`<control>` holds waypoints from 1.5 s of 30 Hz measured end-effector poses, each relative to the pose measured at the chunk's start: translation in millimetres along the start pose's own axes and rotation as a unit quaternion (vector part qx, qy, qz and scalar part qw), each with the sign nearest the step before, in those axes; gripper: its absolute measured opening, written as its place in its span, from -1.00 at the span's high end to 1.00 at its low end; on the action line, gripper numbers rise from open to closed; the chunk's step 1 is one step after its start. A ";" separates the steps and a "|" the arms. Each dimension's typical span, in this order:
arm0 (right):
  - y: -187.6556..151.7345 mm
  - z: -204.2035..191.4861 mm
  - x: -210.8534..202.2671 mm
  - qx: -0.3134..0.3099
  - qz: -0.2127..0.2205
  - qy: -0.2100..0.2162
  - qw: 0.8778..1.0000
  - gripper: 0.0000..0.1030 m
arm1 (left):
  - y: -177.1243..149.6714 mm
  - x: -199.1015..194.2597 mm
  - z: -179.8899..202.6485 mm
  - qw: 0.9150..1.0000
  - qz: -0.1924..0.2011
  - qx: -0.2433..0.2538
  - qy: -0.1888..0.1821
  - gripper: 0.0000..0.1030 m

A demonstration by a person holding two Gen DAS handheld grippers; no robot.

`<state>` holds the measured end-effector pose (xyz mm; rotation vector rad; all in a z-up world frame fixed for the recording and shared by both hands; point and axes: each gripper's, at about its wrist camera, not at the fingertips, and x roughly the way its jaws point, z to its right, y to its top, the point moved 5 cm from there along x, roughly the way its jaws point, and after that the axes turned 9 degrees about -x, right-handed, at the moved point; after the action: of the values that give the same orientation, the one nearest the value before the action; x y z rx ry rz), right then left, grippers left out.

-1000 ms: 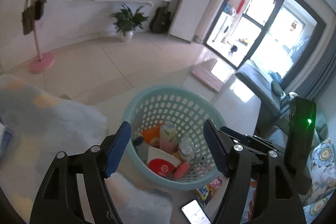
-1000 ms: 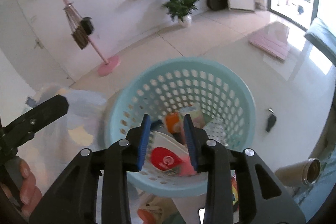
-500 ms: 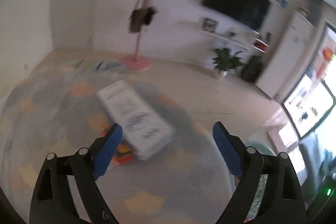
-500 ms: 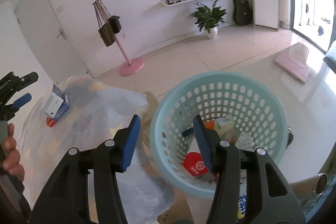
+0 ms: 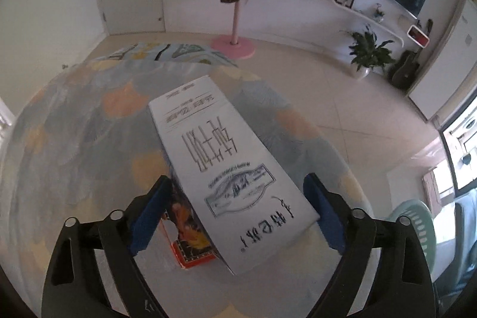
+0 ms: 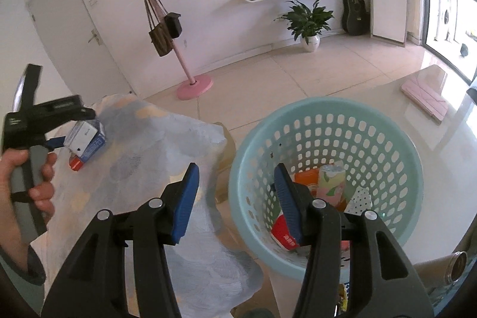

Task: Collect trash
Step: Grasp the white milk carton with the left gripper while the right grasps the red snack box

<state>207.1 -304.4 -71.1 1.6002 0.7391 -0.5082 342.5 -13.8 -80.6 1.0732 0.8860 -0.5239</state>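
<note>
A long white box with dark print (image 5: 226, 169) lies on a pale patterned cloth (image 5: 83, 139), on top of a smaller orange-red box (image 5: 187, 237). My left gripper (image 5: 238, 213) is open, its blue pads either side of the white box's near end, not touching it. The same boxes (image 6: 86, 139) and the left gripper (image 6: 56, 124) show at far left in the right wrist view. My right gripper (image 6: 235, 198) is open and empty above the near rim of the light blue basket (image 6: 384, 121), which holds several wrappers and cartons (image 6: 328, 184).
A pink coat stand (image 6: 193, 85) with bags stands on the tiled floor behind. A potted plant (image 6: 310, 23) and guitar (image 6: 354, 14) are by the far wall. A metal flask (image 6: 441, 270) lies at lower right. The basket's rim (image 5: 417, 219) shows at right in the left wrist view.
My left gripper swung away from the basket to the cloth and closed in on the white box. My right gripper opened wide and pulled back from the basket, leaving its carton inside.
</note>
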 end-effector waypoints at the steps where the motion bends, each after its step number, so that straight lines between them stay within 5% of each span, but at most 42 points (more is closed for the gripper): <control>1: 0.7 -4.5 0.4 -0.006 -0.001 0.004 1.000 0.05 | -1.0 -3.5 -4.1 1.000 0.002 -0.001 -0.011 -0.50; 6: 9.6 -54.5 7.3 -0.053 -0.002 0.038 0.998 0.05 | -13.6 -25.1 -31.0 0.998 -0.007 -0.003 -0.064 -0.16; 13: 30.6 -142.0 29.1 -0.116 -0.017 0.111 0.987 0.05 | -27.2 -57.0 -93.9 0.994 -0.006 -0.012 -0.110 -0.10; 18: 46.3 -200.3 65.0 -0.165 -0.044 0.145 0.975 0.05 | -37.2 -67.3 -145.7 0.995 0.004 -0.024 -0.098 -0.10; 23: 47.2 -226.0 107.2 -0.130 -0.116 0.194 0.965 0.04 | -53.9 -73.9 -181.8 0.997 0.015 -0.023 -0.067 -0.10; 27: 55.6 -242.3 127.5 -0.126 -0.130 0.177 0.967 -0.07 | -57.4 -75.5 -200.3 0.998 0.017 -0.027 -0.060 -0.10; 30: 66.3 -250.2 141.3 -0.109 -0.141 0.171 0.969 -0.44 | -57.6 -77.5 -205.1 0.997 0.017 -0.029 -0.063 -0.10; 40: 77.6 -295.6 169.0 -0.171 -0.100 0.033 0.980 -0.46 | -62.9 -59.0 -201.6 0.999 0.015 0.006 -0.027 -0.23; 45: 73.9 -296.6 168.6 -0.173 -0.095 0.031 0.980 -0.37 | -54.1 -50.9 -190.3 0.999 0.019 0.026 -0.008 -0.36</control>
<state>352.4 12.6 -87.6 1.2318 0.9770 -0.4415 204.9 135.4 -104.6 1.1306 0.8395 -0.5254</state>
